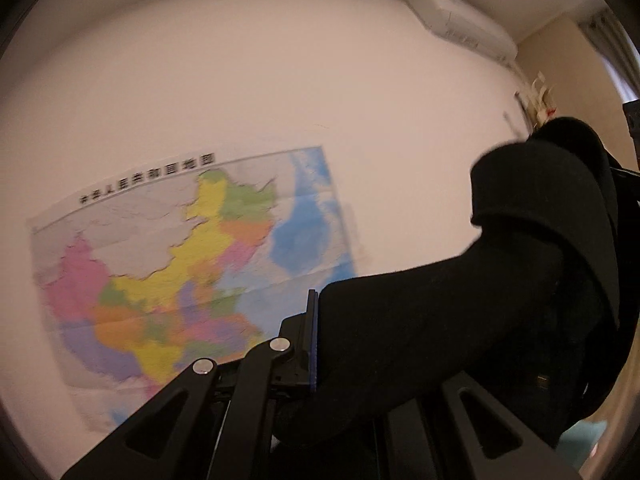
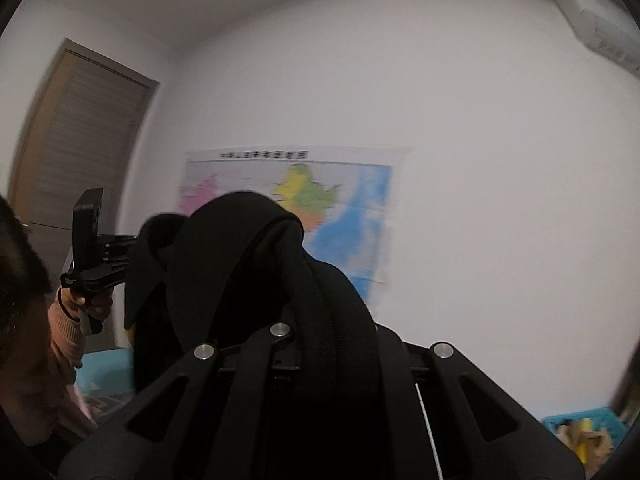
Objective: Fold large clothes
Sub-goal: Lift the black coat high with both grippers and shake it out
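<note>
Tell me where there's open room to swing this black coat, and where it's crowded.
Open: right of the black coat, before the bare wall between the map and the air conditioner. Crowded: the left side, where the left claw, shut on the coat, and a pink sleeve sit close. A blue basket fills the low right corner.

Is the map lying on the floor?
No, the map hangs flat on the white wall, behind the black garment.

Wall map (image 1: pixel 188 264): a single line of dark characters runs along its top margin as a heading, too blurred by motion to read in either wrist view. No other text, label, brand or number is legible.
</note>
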### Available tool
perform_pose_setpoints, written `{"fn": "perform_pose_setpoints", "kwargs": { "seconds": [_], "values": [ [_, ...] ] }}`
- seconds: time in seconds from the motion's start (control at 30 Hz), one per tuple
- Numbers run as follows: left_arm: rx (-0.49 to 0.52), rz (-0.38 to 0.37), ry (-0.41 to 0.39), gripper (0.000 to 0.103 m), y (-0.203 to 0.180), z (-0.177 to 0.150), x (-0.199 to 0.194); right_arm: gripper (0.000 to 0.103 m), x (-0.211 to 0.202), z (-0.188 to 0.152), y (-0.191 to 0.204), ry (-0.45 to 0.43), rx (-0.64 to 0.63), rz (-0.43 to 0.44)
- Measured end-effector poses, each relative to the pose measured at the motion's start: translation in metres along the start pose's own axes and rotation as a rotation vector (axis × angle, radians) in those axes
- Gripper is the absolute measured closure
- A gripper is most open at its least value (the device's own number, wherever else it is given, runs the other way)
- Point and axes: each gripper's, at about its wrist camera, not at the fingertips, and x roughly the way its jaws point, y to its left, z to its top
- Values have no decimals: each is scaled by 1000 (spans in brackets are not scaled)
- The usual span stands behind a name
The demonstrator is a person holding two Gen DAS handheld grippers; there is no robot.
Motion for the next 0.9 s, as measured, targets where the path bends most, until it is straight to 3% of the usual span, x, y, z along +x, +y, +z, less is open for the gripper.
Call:
{"fn": "perform_pose_setpoints", "kwargs": {
  "seconds": [0.17,0.33,0.47,0.53,0.6,0.7,0.8,0.9],
  "values": [
    [-4,10,240,99,13,-54,61,98,110,-73,-30,196,143,91],
    [-95,45,505,99,26,-167,155,98,222,-176,-53,436,226,106],
    [-159,16,764,99,17,-286,234,98,311,-280,-66,677,301,73],
    [-178,19,844,100,10,-331,254,98,339,-324,-68,781,324,75],
    [-188,30,873,100,9,-359,271,98,360,-360,-73,856,353,56],
    [-243,9,885,100,23,-362,286,98,367,-369,-88,839,410,37],
    [-297,-3,872,99,44,-350,292,98,366,-356,-107,739,467,38],
    [-341,23,935,91,58,-363,307,94,384,-365,-114,724,495,31]
  ]
}}
